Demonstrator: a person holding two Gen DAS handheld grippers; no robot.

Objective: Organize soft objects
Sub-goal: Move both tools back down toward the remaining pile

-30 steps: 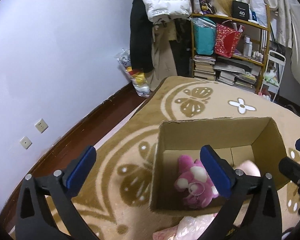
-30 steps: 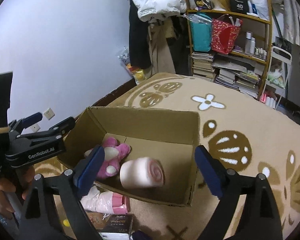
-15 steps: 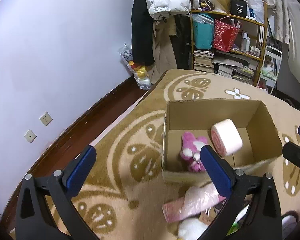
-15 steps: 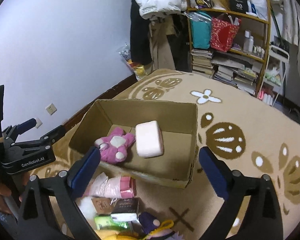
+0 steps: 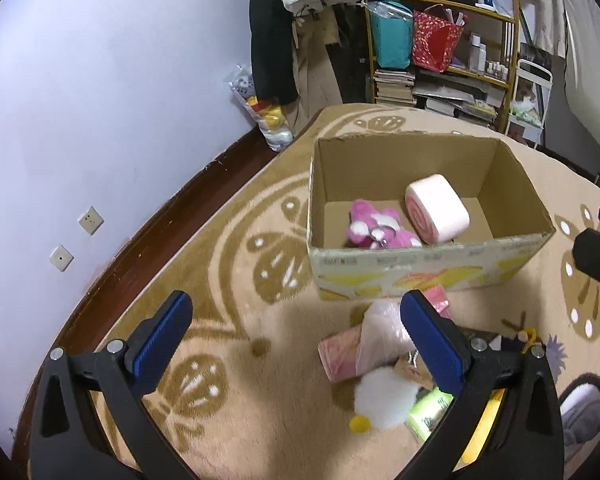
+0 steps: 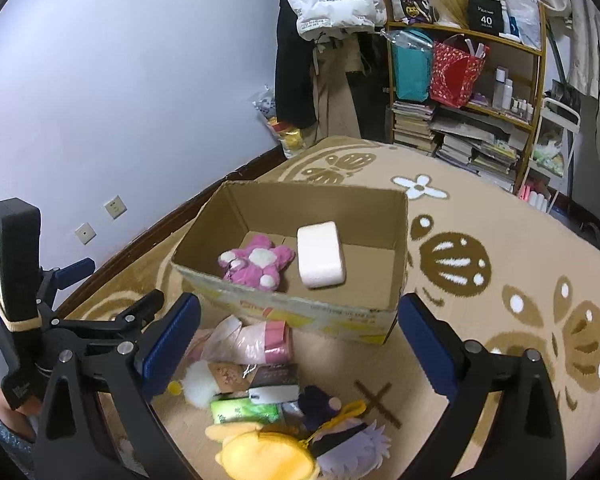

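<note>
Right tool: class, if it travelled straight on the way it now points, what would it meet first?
Probably the near wall of the cardboard box, or the pink wrapped bundle lying before it. The open right tool holds nothing; depth is unclear.

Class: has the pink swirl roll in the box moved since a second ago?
Yes. The pink swirl roll turned from facing the near box wall onto its side.

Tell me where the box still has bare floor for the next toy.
Free: the box floor right of the roll, up to the right wall, and the strip behind the pink plush along the far wall. Crowded: the left front corner, where plush and roll sit close, and the rug before the box, heaped with toys.
</note>
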